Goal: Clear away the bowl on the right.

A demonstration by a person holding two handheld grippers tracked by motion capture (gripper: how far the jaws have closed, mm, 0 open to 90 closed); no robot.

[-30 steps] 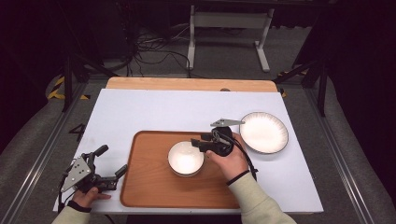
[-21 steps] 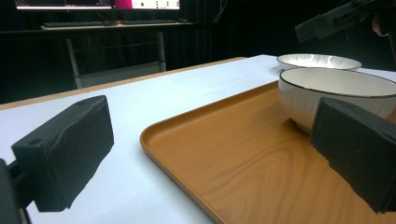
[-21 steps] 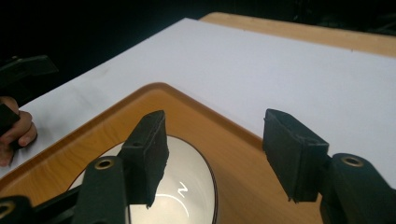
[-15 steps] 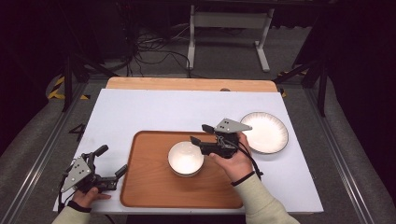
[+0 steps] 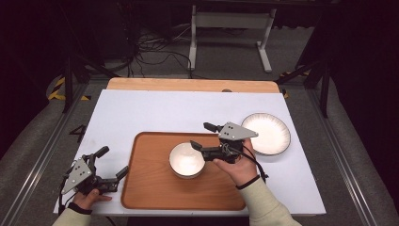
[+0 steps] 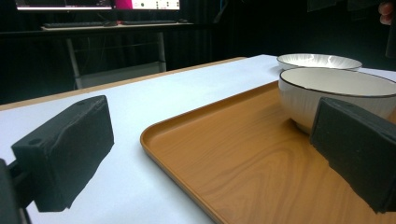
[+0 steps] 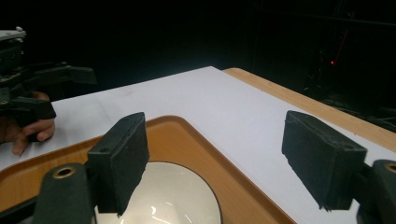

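On the wooden tray [image 5: 155, 188], the white bowl [image 5: 187, 160] sat released — the right gripper [image 5: 203, 136] had just been opening, apparently empty; the left gripper [image 5: 112, 162] rested unclenched, empty.

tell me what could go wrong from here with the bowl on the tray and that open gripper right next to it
1. The right gripper, whose jaws have just been opening, hangs at the bowl rim with nothing between them; a careless pull back could clip it.
2. The plate lies just behind that hand, so a backward swing might knock it.
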